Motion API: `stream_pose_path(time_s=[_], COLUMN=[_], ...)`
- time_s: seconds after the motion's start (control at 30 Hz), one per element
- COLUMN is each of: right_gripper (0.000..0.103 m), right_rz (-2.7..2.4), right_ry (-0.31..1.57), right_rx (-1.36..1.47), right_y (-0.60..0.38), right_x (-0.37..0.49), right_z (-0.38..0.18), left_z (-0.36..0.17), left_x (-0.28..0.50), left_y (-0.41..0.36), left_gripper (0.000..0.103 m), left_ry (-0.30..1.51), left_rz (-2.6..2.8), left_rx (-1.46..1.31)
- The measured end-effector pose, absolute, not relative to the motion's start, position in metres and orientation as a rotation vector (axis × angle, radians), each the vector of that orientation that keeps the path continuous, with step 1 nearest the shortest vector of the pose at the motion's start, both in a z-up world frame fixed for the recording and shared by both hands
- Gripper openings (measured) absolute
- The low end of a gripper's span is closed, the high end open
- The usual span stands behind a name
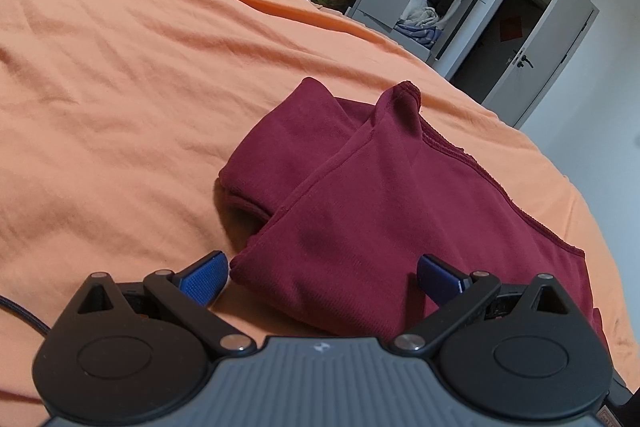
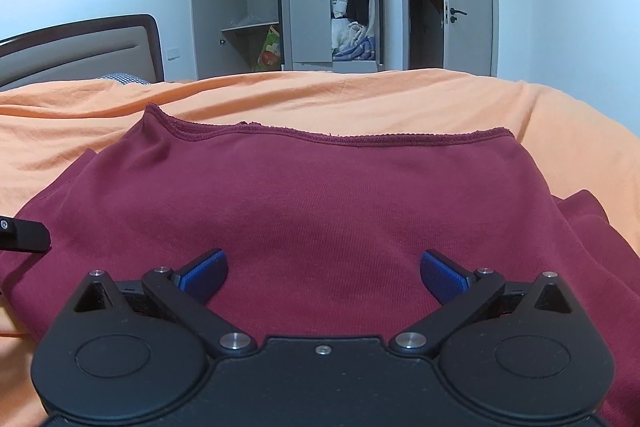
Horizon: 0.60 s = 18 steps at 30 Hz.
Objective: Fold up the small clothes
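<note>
The dark red garment [image 1: 372, 195] lies on the orange bedspread [image 1: 120, 75], already partly folded, with a stitched hem [image 2: 360, 138] running crosswise along its far edge in the right wrist view. Its long axis, as far as I can judge, runs left to right in front of the person.

The left hand-held gripper [image 1: 322, 277] has its jaws spread wide and holds nothing. It sits at the garment's near left corner: one blue pad is over bare bedspread, the other over the cloth, so the folded edge lies between them and the bulk of the garment stretches ahead and to its right. The right hand-held gripper [image 2: 324, 277] is also wide apart and empty, hovering low over the middle of the garment, with cloth straight ahead up to the hem.

The left one looks better placed to pinch an edge; the right would have to move out to a border first.

I can read no brand, label or writing on the garment. A small pale mark sits on the left gripper's grey body, too small to make out.
</note>
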State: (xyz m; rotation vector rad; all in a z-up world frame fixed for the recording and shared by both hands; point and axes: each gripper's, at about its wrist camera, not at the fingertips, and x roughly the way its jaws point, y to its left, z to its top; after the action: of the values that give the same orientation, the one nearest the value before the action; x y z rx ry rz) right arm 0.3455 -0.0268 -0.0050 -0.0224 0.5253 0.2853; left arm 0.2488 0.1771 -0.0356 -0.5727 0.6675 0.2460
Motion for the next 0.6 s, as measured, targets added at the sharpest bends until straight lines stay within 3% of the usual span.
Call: stream_pose_path(time_s=[0.6], right_gripper=[0.103], right_rz=[0.291], right_ry=[0.513], right_rx=[-0.011], right_y=[-0.028], right_x=[0.344], right_z=[-0.009], left_z=[-0.037], left_x=[0.228], left_y=[0.173], left_gripper=[0.102], left_ry=[0.618], left_rz=[0.229], left_rx=[-0.675])
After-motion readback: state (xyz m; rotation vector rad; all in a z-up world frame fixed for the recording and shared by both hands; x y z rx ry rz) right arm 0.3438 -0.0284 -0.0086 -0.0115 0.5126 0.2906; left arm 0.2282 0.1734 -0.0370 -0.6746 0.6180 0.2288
